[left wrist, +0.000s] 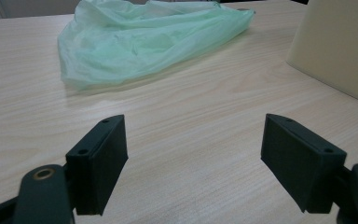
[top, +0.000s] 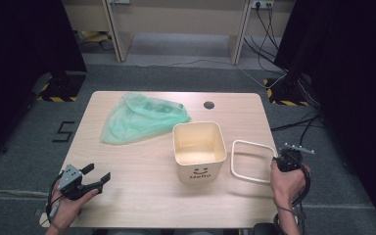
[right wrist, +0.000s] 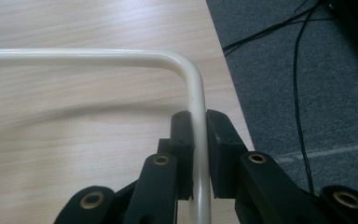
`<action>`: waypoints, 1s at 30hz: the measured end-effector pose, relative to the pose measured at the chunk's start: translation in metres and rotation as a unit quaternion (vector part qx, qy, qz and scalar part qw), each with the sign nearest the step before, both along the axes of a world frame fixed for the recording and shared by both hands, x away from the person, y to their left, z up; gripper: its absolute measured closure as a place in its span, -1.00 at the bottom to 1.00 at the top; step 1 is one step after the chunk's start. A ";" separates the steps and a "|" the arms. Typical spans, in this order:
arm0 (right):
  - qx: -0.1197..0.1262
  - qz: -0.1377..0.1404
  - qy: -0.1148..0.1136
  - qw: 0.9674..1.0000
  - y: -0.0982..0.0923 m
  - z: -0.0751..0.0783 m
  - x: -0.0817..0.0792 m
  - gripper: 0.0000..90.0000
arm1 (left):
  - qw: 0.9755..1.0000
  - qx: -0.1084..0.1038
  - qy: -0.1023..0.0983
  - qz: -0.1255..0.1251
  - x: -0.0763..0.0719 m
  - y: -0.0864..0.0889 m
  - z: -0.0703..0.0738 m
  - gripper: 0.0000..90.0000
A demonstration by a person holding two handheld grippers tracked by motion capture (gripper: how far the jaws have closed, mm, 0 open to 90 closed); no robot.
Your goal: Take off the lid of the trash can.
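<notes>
The right gripper (right wrist: 196, 154) pinches the cream rim ring (right wrist: 193, 79) at its corner, right at the table (top: 142, 196) edge. I'd worry the thin ring twists or slips from so narrow a bite and drops to the carpet. The left gripper (left wrist: 193, 154) rests near the front edge, jaws spread wide on nothing. The cream bin (top: 199, 149) stands just beside the ring; the green bag (top: 139, 117) lies behind it, still unfitted.
</notes>
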State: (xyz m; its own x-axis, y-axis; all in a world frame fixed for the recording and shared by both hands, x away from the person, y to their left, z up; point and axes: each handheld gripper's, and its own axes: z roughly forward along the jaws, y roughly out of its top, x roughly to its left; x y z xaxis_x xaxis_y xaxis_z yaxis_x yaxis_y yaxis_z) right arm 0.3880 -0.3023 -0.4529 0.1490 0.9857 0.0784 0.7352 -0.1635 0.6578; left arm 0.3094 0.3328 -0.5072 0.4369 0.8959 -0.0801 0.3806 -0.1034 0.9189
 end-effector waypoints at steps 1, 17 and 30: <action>0.001 -0.001 0.000 1.000 0.000 0.000 0.000 0.82 | 1.000 0.000 0.000 0.000 0.000 0.000 0.000 -0.52; -0.001 -0.001 0.002 1.000 -0.001 -0.009 -0.003 0.82 | 1.000 0.000 0.000 0.000 0.000 0.000 0.000 -0.52; -0.004 0.000 0.003 1.000 -0.002 -0.015 -0.005 0.82 | 1.000 0.000 0.000 0.000 0.000 0.000 0.000 -0.52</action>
